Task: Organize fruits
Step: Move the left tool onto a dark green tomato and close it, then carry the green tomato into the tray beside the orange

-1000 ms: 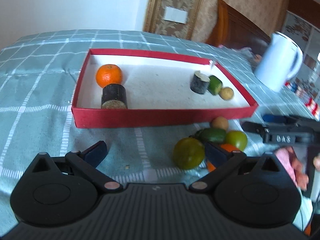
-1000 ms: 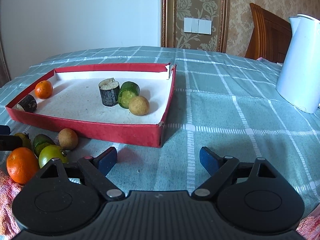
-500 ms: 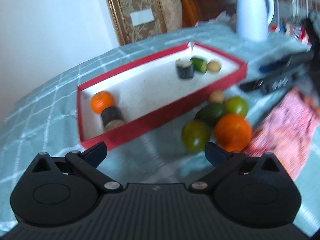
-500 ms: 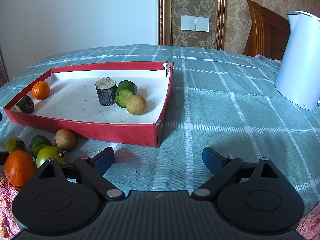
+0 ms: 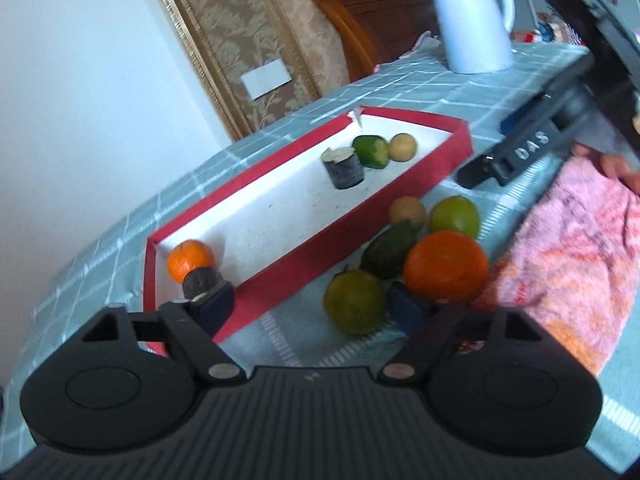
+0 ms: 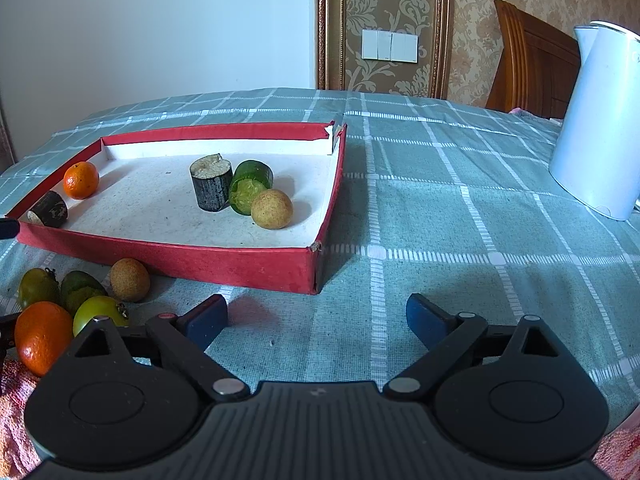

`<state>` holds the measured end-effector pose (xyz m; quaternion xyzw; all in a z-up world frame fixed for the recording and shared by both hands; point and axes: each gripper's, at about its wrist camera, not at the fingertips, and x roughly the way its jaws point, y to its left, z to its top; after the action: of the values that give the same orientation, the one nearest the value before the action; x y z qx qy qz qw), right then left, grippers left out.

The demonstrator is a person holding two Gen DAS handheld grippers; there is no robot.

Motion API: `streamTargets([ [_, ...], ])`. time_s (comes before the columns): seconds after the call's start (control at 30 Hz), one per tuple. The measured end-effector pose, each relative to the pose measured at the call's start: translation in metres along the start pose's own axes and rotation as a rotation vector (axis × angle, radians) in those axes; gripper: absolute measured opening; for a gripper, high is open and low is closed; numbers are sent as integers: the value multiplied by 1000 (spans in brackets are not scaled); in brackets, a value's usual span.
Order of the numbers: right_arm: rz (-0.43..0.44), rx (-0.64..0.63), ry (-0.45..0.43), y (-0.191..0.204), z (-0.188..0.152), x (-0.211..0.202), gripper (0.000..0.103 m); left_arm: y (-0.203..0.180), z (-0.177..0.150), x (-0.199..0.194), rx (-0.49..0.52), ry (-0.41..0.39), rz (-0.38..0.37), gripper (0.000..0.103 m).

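left hand-held gripper [image 5: 310,306] rolled, closing, green fruit [image 5: 354,301] between

Left gripper [image 5: 310,306] jaws closing around green fruit [image 5: 354,301], orange [image 5: 446,266] beside, red tray [image 5: 320,256] behind

Five loose fruits [image 5: 416,256] cluster beside red tray [image 5: 288,272] holding five more.

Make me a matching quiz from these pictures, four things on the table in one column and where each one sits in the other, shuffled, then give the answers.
Things:
1. small orange
2. large orange
3. white kettle
4. cut green fruit

Places:
A. on the cloth, far right, away from the red tray
B. in the tray's left corner
C. in the tray, between the dark cylinder and a tan round fruit
D. outside the tray, in the loose pile

Pairs: 1-B, 2-D, 3-A, 4-C
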<state>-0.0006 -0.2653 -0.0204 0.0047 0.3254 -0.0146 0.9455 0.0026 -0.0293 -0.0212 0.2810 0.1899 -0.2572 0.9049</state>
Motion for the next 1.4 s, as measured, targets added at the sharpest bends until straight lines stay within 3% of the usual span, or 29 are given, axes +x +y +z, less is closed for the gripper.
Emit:
streamTargets([
  [0.07,0,0,0,0,0,0,97,-4,1,-1,8,-1,-22,53],
  [0.2,0,0,0,0,0,0,97,-9,2,-1,-4,15,-67,32],
  [0.5,0,0,0,0,0,1,98,-8,-3,-8,-126,13,-30,31],
  [0.9,0,0,0,0,0,1,98,16,-11,-25,-313,24,-51,31],
  [1.27,0,0,0,0,0,1,98,50,22,-17,-409,-51,-3,31],
  [1.4,0,0,0,0,0,1,98,59,29,3,-432,-37,36,31],
])
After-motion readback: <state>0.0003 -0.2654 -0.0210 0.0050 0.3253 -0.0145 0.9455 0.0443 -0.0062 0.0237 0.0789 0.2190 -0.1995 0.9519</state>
